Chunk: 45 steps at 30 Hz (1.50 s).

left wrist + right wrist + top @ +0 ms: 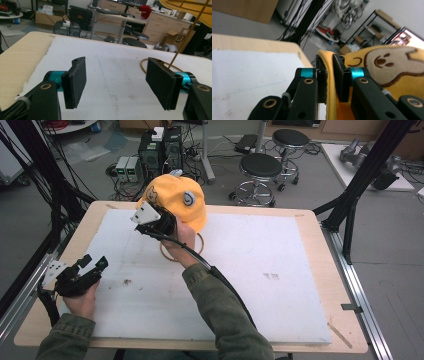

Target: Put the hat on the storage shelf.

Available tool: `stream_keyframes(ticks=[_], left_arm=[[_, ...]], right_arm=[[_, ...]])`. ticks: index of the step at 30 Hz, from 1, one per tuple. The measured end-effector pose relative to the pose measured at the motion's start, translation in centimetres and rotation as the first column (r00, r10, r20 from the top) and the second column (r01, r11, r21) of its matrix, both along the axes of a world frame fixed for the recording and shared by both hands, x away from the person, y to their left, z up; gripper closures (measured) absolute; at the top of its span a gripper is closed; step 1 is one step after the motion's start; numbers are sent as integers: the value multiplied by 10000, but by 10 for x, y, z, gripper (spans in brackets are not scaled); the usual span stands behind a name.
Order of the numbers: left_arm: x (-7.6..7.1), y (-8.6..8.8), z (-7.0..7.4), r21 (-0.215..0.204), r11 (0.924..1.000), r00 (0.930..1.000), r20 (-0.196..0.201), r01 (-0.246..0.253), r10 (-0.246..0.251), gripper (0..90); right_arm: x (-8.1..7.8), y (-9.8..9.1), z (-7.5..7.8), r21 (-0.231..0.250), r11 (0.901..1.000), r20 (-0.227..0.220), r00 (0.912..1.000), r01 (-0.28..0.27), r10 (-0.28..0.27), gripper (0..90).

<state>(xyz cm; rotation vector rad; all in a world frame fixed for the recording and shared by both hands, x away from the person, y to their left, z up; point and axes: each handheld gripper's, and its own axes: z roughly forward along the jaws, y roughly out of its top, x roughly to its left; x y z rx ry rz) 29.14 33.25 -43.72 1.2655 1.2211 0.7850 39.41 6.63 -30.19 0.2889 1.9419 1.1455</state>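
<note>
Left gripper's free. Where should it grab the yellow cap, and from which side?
Probably the cap's free edge, opposite where the right gripper already pinches the thin fabric edge-on. Bring the open left gripper up from its own side, jaws straddling the edge.

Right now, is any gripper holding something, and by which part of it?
The right gripper holds the yellow cap by its fabric edge, pinched between the closed jaws and lifted above the table. The left gripper is open and holds nothing.

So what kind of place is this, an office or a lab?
Most likely a robotics or research lab: desktop computers with tangled cables sit on the floor behind the table, rolling stools stand nearby, and black metal framing surrounds the workspace.
</note>
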Motion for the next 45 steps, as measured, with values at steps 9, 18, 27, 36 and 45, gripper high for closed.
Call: stream_keyframes(ticks=[9, 18, 27, 36, 45], left_arm=[[1, 0, -1, 29, 10000, 10000, -43, 4, -4, 331], [1, 0, -1, 49, 10000, 10000, -58, -22, 22, 330], [1, 0, -1, 58, 10000, 10000, -49, -35, 35, 330], [1, -1, -1, 78, 9999, 10000, -16, -68, 68, 329], [1, -1, -1, 121, 9999, 10000, -8, -54, 54, 330]], right_arm=[[-2, -4, -27, 297, 9996, -644, 9979, -13, 32, 802], [-9, 0, -33, -69, 9997, -251, 9994, -233, 231, 553], [-23, 5, -29, 241, 9997, 529, 9986, -35, 22, 348], [-31, -11, -7, 1568, 9873, 494, 9986, -257, 181, 212], [-40, -29, 10, 2353, 9715, 806, 9967, -301, 113, 210]])
